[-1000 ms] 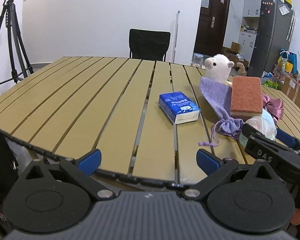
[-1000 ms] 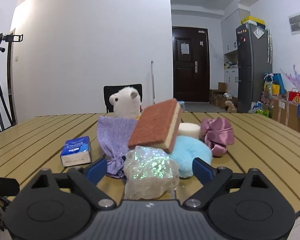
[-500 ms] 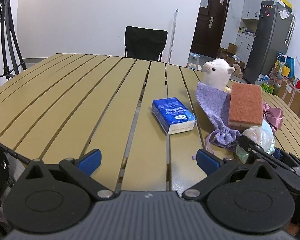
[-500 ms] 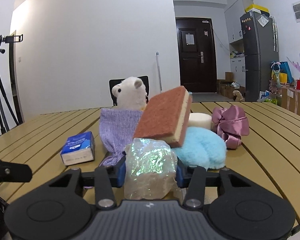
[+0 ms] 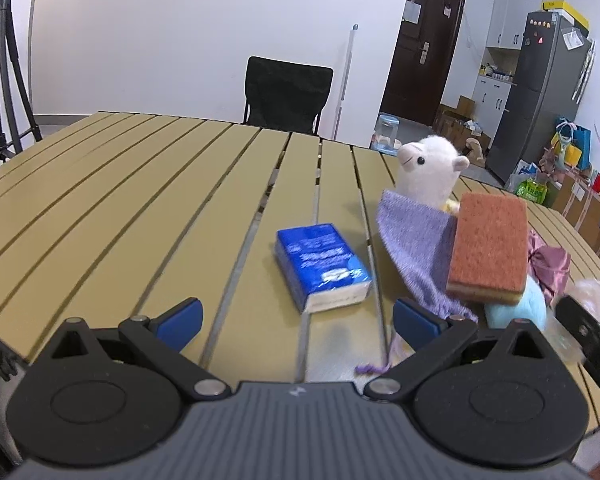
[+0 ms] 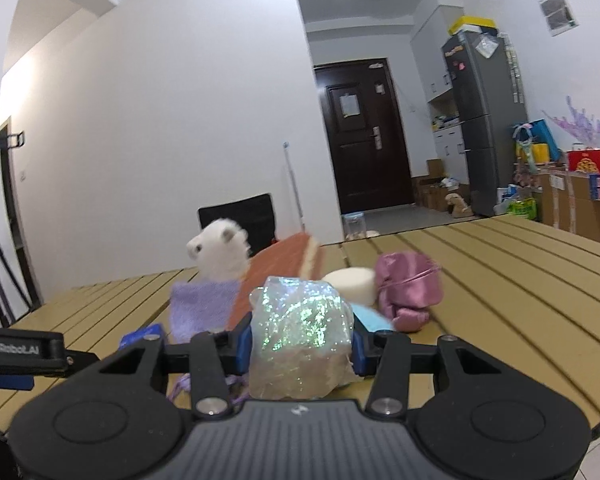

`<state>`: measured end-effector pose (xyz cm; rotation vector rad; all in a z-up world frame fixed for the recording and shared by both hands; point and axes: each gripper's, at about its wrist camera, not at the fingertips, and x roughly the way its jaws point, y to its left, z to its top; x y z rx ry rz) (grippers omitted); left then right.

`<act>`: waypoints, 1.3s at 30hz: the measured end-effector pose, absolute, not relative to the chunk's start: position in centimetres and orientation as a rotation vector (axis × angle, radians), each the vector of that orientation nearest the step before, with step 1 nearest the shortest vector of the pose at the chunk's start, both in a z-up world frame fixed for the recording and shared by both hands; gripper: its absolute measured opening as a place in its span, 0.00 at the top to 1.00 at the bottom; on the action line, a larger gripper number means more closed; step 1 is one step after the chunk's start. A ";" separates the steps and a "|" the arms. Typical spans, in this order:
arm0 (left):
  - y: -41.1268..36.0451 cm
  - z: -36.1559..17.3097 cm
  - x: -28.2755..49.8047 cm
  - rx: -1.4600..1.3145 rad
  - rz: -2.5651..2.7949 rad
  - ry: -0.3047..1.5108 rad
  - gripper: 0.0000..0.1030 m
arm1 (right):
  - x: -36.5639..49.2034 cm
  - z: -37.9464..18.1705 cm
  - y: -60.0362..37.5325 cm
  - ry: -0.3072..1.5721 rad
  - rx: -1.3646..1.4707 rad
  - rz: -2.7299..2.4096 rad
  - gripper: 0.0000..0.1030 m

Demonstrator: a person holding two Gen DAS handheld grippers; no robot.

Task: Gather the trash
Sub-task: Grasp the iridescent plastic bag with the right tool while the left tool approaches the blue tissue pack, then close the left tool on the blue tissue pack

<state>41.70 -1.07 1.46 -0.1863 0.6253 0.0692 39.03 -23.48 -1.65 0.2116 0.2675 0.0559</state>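
Iridescent wrapper (image 6: 300,328) between right gripper (image 6: 300,346) jaws, above slatted table (image 6: 500,280)

The trash is a crumpled wad of clear wrapper (image 6: 300,334) with an iridescent green-and-pink sheen, lumpy and taller than it is wide. It stands upright between the blue pads (image 6: 244,344) of the right tool (image 6: 300,346), which press on its left and right flanks. In the right wrist view it fills the centre, towards 6 o'clock. In the left wrist view it is a pale blur (image 5: 592,300) at 4 o'clock, by the tabletop's (image 5: 140,200) right edge.
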 end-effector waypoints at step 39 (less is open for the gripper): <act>-2.5 -0.6 46.7 -0.133 0.164 0.656 0.49 | 37.6 -2.7 -32.5 0.292 0.265 -0.104 0.57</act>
